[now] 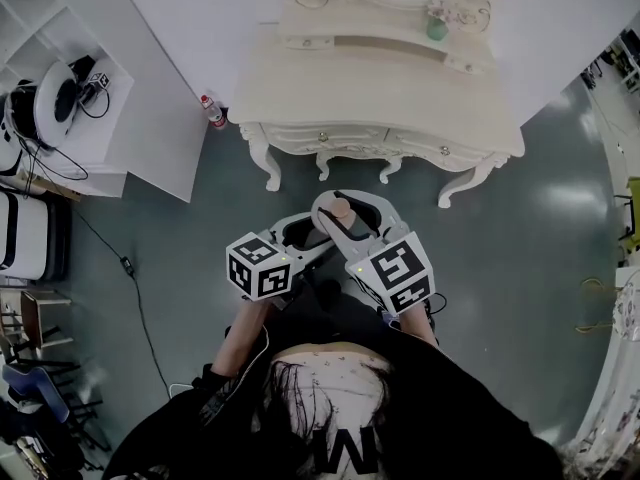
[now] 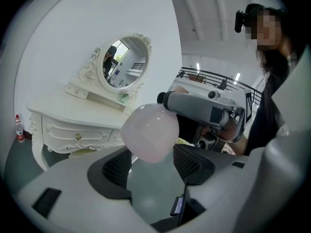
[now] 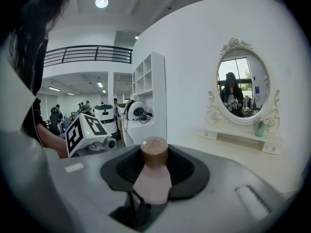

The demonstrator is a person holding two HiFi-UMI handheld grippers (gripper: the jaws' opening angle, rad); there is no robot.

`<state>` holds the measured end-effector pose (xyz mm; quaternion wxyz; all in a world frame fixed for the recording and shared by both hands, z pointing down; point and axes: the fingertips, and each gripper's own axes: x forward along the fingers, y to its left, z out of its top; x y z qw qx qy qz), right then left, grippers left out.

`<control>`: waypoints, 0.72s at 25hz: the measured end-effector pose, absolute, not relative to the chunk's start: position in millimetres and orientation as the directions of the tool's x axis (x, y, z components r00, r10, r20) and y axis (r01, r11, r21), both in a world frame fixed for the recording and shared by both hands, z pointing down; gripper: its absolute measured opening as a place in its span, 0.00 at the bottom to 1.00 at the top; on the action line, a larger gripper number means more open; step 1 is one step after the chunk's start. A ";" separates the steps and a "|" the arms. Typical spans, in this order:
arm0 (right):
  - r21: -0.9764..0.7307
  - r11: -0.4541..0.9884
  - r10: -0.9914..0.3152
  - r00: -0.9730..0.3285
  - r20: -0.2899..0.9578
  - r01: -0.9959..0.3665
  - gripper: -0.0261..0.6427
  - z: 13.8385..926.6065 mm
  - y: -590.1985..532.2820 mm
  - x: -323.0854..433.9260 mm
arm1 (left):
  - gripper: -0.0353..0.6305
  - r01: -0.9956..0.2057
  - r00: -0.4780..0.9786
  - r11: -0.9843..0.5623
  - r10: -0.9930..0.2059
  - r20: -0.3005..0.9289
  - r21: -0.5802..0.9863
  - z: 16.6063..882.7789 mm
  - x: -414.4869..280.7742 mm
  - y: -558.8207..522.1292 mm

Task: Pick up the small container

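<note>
The small container is a pale pink bottle (image 3: 151, 181) with a brown cap (image 3: 154, 151). My right gripper (image 3: 154, 171) is shut on it, the body between the dark pads and the cap toward the fingertips. In the head view the cap (image 1: 341, 208) shows inside the right gripper's (image 1: 346, 216) white jaws, in front of the person's chest. My left gripper (image 1: 314, 236) points in from the left, its tips next to the bottle. In the left gripper view the bottle's rounded bottom (image 2: 149, 132) hangs over the gap of the left gripper (image 2: 153, 165), whose pads (image 2: 116, 168) stand apart.
A cream dressing table (image 1: 380, 98) with an oval mirror (image 3: 240, 84) stands ahead, a green bottle (image 1: 437, 28) on its shelf. A small red-capped bottle (image 1: 212, 111) stands on the floor by its left leg. White shelving (image 1: 120, 118) and a floor cable (image 1: 128, 265) are at left.
</note>
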<state>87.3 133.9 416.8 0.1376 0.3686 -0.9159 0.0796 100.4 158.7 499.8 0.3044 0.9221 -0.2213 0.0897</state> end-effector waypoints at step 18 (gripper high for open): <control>-0.032 0.725 -0.644 -0.694 0.321 -0.688 0.25 418.6 165.5 69.3 | 0.46 -0.466 0.885 -0.709 -0.365 0.289 0.530 501.7 84.3 189.9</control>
